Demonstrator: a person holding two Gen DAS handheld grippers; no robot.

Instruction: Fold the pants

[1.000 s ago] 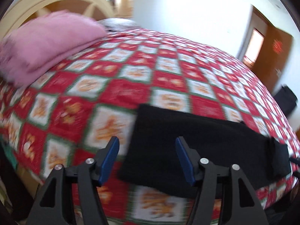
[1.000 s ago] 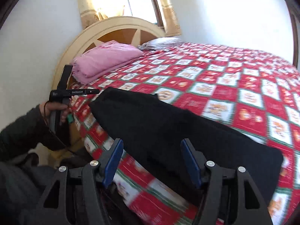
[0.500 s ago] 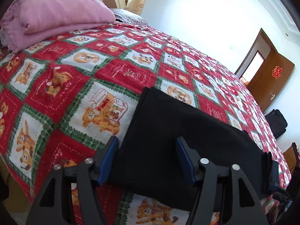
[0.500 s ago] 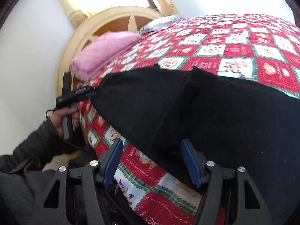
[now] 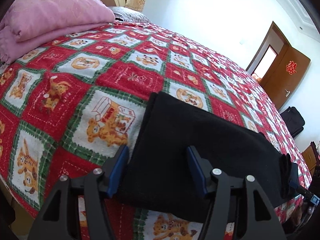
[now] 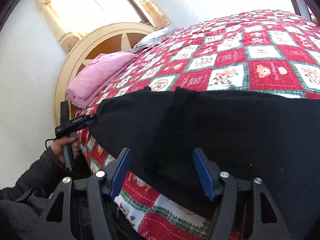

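Note:
Black pants [image 5: 192, 140] lie folded lengthwise along the near edge of a bed with a red, white and green checked cover [image 5: 124, 74]. My left gripper [image 5: 158, 170] is open, its blue pads astride the pants' left end near the front edge. My right gripper [image 6: 163, 172] is open over the near edge of the pants [image 6: 220, 128] further right. In the right wrist view the left gripper [image 6: 88, 120] touches the pants' left corner. In the left wrist view a bit of the right gripper [image 5: 304, 190] shows by the pants' right end.
A folded pink blanket [image 5: 46, 18] and a grey pillow [image 5: 128, 16] lie at the head of the bed by the round headboard [image 6: 104, 46]. A brown door [image 5: 284, 80] and a black bag [image 5: 292, 120] are beyond the bed's foot. The bed edge drops off just below both grippers.
Both grippers have moved down and in toward the pants' near edge. The pants now fill more of each view. Both stay open.

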